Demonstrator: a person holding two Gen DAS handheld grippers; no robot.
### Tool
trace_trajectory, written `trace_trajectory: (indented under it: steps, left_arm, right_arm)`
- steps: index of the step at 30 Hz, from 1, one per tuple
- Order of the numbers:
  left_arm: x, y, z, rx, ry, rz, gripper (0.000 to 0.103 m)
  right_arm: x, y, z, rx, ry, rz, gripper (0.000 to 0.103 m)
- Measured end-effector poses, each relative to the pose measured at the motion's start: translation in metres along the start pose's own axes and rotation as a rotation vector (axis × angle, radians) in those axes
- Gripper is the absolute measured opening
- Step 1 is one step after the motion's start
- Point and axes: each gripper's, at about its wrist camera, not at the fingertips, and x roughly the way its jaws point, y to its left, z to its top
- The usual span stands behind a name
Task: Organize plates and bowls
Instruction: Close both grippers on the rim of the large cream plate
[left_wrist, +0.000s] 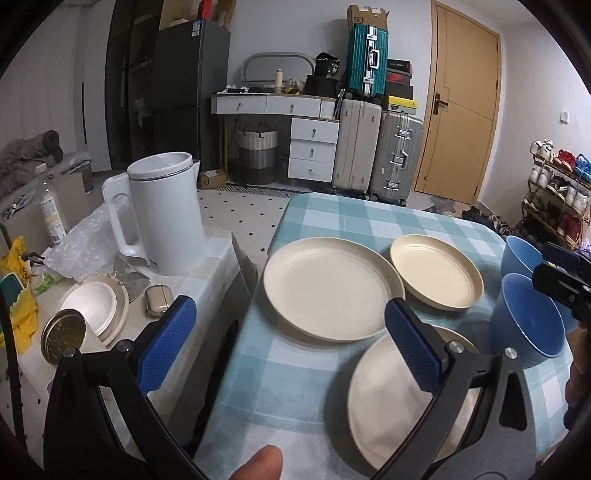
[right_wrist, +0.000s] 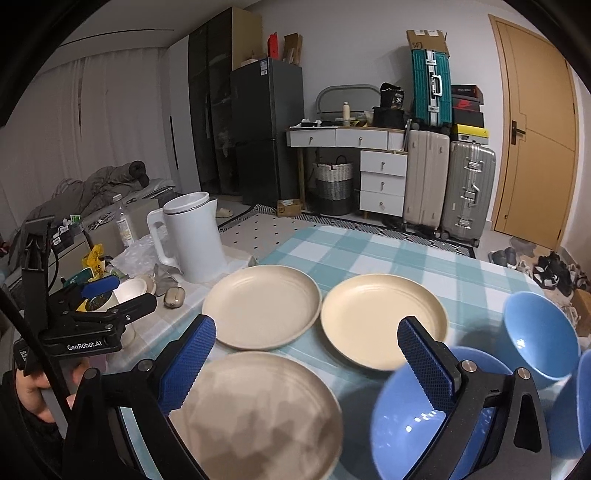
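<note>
Three cream plates lie flat and empty on the table: a large plate by the left edge, a smaller plate just beside it, and a third plate nearest the front edge. Blue bowls stand upright along the right edge.

both wrist views low, close, sharing plates
</note>
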Motion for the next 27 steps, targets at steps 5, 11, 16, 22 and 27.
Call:
trace_trajectory:
  steps: [5, 11, 16, 22, 27]
  left_arm:
    - [0.017, 0.020, 0.008, -0.043, 0.013, 0.024, 0.102]
    - [0.034, 0.036, 0.016, -0.065, 0.030, 0.041, 0.102]
    - [0.049, 0.046, 0.021, -0.066, 0.049, 0.049, 0.102]
    - [0.081, 0.052, 0.025, -0.098, 0.093, 0.025, 0.102]
    - [0.107, 0.049, 0.027, -0.098, 0.123, 0.015, 0.100]
  right_arm:
    - [0.024, 0.010, 0.014, -0.004, 0.013, 0.020, 0.100]
    - [0.053, 0.025, 0.026, -0.012, 0.051, 0.025, 0.098]
    - [0.084, 0.028, 0.029, 0.014, 0.109, 0.023, 0.093]
    - [0.121, 0.029, 0.024, 0.057, 0.203, 0.014, 0.082]
    - [0.149, 0.025, 0.015, 0.114, 0.275, 0.046, 0.076]
